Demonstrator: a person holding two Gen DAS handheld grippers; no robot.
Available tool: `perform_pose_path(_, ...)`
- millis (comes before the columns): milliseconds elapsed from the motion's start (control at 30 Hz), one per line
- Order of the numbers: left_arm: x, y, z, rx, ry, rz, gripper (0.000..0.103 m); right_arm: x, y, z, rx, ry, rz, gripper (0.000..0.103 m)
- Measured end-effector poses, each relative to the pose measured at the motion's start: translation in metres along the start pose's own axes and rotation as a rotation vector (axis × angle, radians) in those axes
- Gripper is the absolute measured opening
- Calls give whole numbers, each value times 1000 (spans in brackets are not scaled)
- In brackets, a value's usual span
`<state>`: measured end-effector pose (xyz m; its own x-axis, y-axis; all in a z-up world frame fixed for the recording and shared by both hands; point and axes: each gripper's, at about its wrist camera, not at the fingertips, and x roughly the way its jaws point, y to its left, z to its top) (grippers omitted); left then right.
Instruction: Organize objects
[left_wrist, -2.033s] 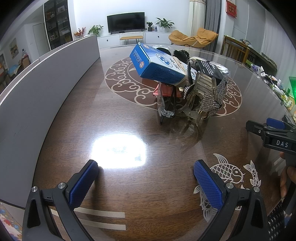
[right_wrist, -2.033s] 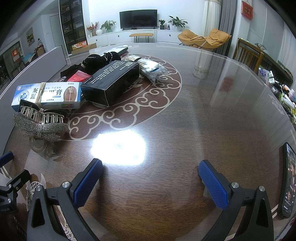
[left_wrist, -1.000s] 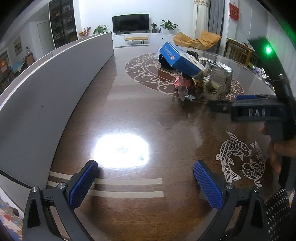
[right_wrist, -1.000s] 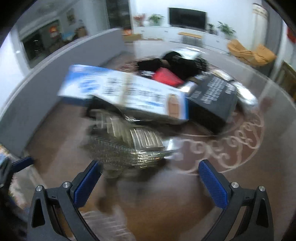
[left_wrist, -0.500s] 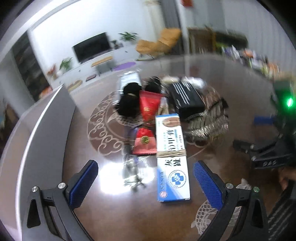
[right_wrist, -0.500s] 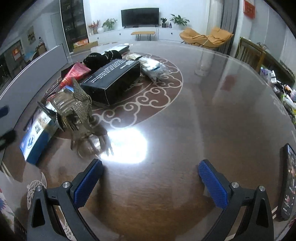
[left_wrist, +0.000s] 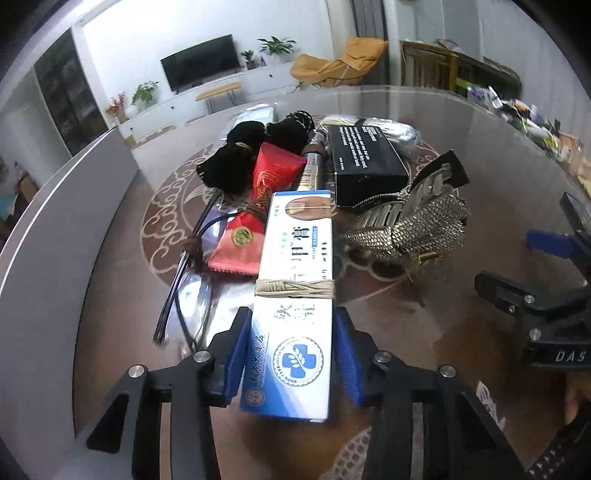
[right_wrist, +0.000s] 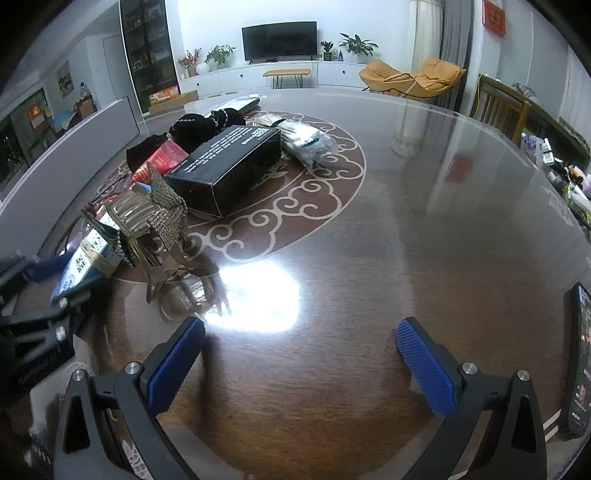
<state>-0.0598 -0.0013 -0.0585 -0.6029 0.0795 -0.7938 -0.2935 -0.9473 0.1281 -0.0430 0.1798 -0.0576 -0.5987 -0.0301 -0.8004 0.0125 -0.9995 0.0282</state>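
Note:
My left gripper (left_wrist: 291, 343) is shut on the near end of a blue and white toothpaste box (left_wrist: 295, 295) with a rubber band around it. Its far end rests among the pile. The box also shows in the right wrist view (right_wrist: 88, 254). A rhinestone hair claw (left_wrist: 413, 221) stands to its right, also in the right wrist view (right_wrist: 151, 218). Behind lie a black box (left_wrist: 362, 162), red packets (left_wrist: 240, 240), glasses (left_wrist: 188, 280) and black pouches (left_wrist: 236, 158). My right gripper (right_wrist: 299, 358) is open and empty above bare table.
The round wooden table (right_wrist: 406, 229) carries a bag of white items (right_wrist: 306, 140) behind the black box. A phone (right_wrist: 576, 362) lies at the right edge. A grey panel (left_wrist: 55, 229) runs along the left side. The right gripper shows in the left wrist view (left_wrist: 546, 273).
My left gripper has come down and closed on the toothpaste box. The right gripper has stayed open, with little movement over the last half second.

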Motion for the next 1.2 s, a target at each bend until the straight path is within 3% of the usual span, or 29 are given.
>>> perform_pose_path(167, -33, 6, -51, -46, -2, -81, 42, -8, -5, -4, -30, 21, 98, 103)
perform_pose_path(233, -36, 8, -59, -60, -9, -76, 54, -11, 1, -6, -70, 29, 174, 103)
perform_pose_path(267, -35, 9, -59, -66, -10, -62, 69, -11, 7, -4, -92, 35, 204, 103)
perform_pose_path(333, -28, 9, -54, -69, 0, -57, 76, -9, 27, 6, -158, 32, 247, 103)
perform_pose_path(433, -19, 7, -42, -64, -2, -78, 72, -6, 55, 25, -228, -6, 284, 103)
perform_pose_path(467, -19, 8, -40, -66, -13, -87, 50, -2, 64, 35, -241, -22, 284, 103)
perform_pose_path(500, -19, 10, -39, -77, -21, -96, 44, 2, 69, 42, -244, -27, 282, 100)
perform_pose_path(533, -19, 12, -38, -90, -16, -92, 44, 8, 73, 49, -239, -25, 292, 93)
perform_pose_path(567, -20, 16, -40, -112, -18, -98, 43, 15, 73, 54, -226, -4, 322, 62)
perform_pose_path(600, -23, 21, -44, -140, -21, -111, 43, 21, 72, 57, -205, 35, 337, 50)
perform_pose_path(767, -64, 52, -56, -244, -94, -195, 43, -7, 56, 51, -109, 29, 383, 50)
perform_pose_path(933, -137, 110, -46, -362, -241, -258, 43, -56, 71, 68, -90, -9, 478, 50)
perform_pose_path(1067, -186, 190, -39, -432, -338, -144, 43, -100, 140, 104, -160, -87, 623, 50)
perform_pose_path(1200, -183, 265, -43, -476, -304, 57, 43, -115, 235, 136, -225, -99, 779, 50)
